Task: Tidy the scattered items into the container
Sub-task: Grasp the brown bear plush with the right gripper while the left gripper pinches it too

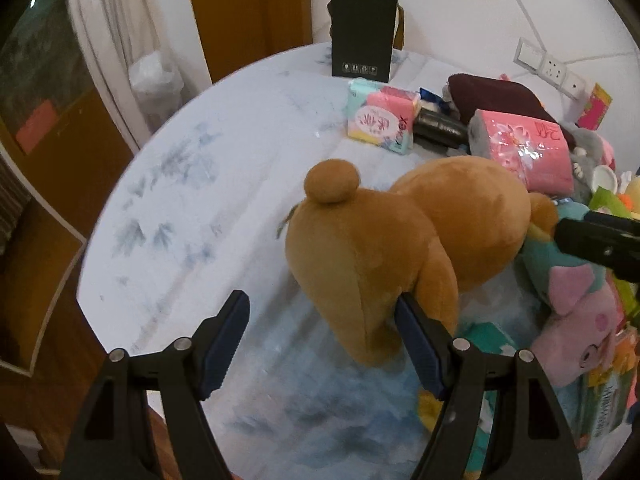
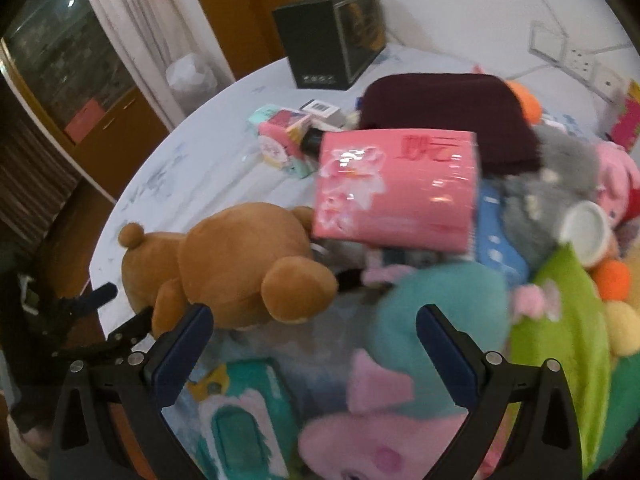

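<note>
My left gripper stands released around the brown bear, low centre; clench squarely on its leg. My right gripper is released too.

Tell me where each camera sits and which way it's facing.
Left wrist: on the left tongs, looking down at the brown bear; its open fingers show, and the right tongs' tip.
Right wrist: on the right tongs, angled down at the toy pile; its open fingers show, left tongs at lower left.
Shared: bear, pink pack, black box.
</note>
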Demonstrator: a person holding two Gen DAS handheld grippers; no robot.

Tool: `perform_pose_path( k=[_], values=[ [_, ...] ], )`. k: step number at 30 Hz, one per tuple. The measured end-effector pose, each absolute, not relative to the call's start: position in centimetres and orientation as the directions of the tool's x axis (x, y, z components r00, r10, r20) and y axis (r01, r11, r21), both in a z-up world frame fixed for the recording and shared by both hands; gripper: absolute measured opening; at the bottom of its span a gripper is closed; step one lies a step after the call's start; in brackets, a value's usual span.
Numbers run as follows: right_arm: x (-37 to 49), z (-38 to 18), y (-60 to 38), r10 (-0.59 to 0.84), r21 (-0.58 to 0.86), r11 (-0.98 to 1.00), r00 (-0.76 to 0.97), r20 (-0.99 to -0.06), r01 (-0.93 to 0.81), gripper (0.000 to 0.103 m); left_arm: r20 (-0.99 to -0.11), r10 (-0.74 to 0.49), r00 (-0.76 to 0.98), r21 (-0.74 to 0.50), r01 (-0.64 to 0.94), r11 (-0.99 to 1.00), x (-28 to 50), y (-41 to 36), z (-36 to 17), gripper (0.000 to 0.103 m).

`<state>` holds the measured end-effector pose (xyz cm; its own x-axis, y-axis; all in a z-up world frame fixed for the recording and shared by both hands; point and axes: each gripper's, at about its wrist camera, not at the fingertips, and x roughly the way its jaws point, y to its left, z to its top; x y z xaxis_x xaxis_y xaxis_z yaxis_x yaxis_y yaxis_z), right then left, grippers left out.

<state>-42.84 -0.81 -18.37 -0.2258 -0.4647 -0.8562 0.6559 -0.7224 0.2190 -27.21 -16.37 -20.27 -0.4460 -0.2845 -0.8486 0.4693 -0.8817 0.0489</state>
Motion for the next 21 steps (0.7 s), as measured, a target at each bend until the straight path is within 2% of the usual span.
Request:
perform_pose_path(
  k=[9,14,21],
  values=[
    [-44.5,-20.8,-3.4,-0.504,0.304,-0.715,-0.163,-0.848,0.629,0.103,-0.851,-0.268,-0.452,0.069,0.409,-0.91,-29.6,-17.2,-20.7,0.075],
    [-44.7,-20.6,-4.5,-0.494,0.294,-0.715,-0.162,-0.854,0.634,0.102,-0.846,-0.25,-0.471,0.062,0.379,-0.924,-30.4,-18.2,-20.4,0.07],
    [-45.7,-19.5,-5.8,-0.511,0.307,-0.736,-0.199,-0.836,0.603,0.103,-0.861,-0.201,-0.468,0.026,0.353,-0.935,-31.2,-19.7,-20.8,0.07]
  ],
)
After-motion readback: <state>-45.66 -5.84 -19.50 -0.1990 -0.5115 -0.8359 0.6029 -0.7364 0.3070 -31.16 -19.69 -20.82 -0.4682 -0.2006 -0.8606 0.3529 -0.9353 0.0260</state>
